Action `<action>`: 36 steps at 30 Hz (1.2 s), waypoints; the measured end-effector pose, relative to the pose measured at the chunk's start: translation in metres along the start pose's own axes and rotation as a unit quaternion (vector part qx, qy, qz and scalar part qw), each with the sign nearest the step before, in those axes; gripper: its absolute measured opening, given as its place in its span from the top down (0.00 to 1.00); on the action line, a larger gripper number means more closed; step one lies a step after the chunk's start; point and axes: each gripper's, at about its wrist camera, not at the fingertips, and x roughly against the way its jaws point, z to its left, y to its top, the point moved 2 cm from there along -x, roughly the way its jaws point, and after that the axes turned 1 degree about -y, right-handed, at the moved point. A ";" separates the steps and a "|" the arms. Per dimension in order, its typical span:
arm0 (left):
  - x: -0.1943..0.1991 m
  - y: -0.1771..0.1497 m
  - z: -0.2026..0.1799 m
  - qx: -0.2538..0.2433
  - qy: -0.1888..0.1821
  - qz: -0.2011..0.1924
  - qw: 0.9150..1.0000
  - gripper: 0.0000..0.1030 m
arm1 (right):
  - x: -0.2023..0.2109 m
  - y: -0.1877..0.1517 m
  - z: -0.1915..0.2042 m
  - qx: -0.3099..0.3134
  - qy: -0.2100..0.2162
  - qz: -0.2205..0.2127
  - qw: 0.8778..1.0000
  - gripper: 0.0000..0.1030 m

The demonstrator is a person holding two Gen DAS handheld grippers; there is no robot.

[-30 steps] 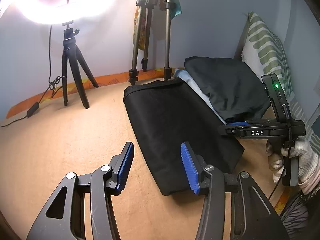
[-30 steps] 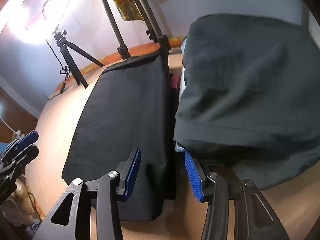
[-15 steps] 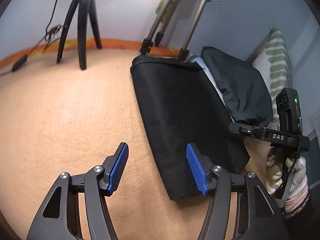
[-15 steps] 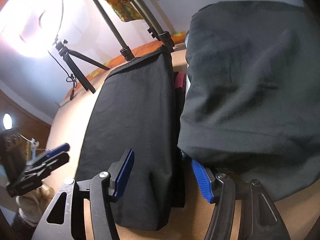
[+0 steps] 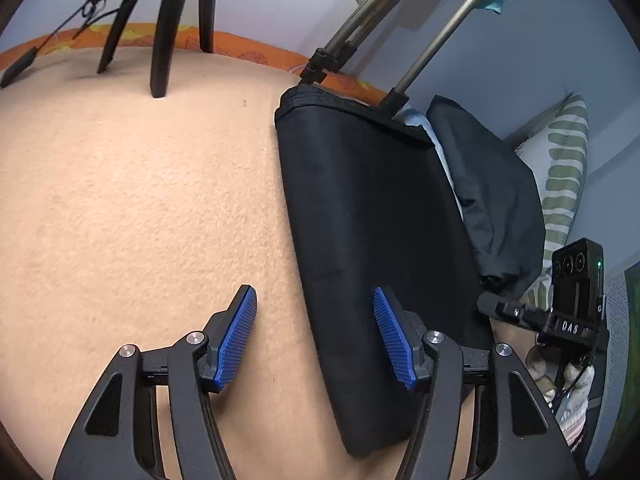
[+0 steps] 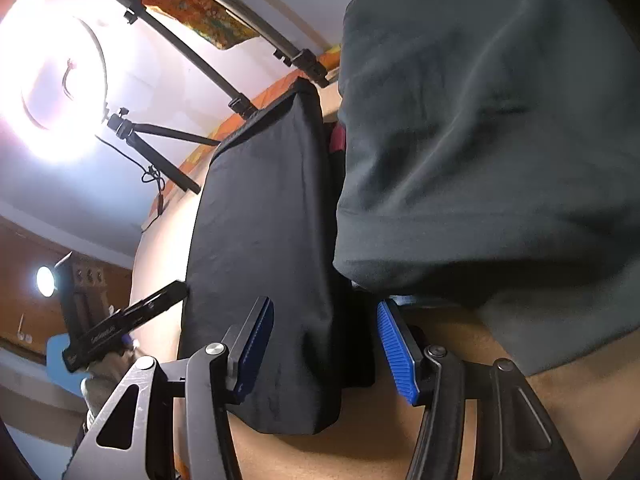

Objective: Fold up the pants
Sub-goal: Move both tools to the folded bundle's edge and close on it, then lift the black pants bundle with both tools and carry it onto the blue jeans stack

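Black folded pants [image 6: 264,264] partly hidden under grey garment [image 6: 480,140].

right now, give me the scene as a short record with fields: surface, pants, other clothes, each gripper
surface: tan blanket
pants: black pants, folded into a long strip, lying flat
other clothes: dark grey garment piled beside the pants, over a light blue piece
left gripper: open over the strip's near left edge, nothing gripped
right gripper: jaws closing astride the strip's near right edge, pads not yet pressing
background: tripod legs, striped pillow
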 end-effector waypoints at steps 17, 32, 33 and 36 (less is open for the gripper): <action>-0.024 0.019 -0.013 -0.014 -0.039 -0.012 0.999 0.44 | -0.013 0.004 -0.012 -0.026 0.070 -0.026 0.997 0.52; -0.034 0.022 -0.017 -0.005 -0.046 -0.019 0.999 0.64 | -0.011 -0.013 -0.002 -0.004 0.063 -0.008 0.998 0.64; -0.034 0.022 -0.017 -0.004 -0.046 -0.021 0.999 0.65 | -0.012 -0.014 -0.002 -0.006 0.063 -0.017 0.998 0.63; -0.036 0.022 -0.018 -0.006 -0.040 -0.026 0.999 0.69 | -0.016 -0.009 -0.005 -0.023 0.085 -0.038 0.995 0.64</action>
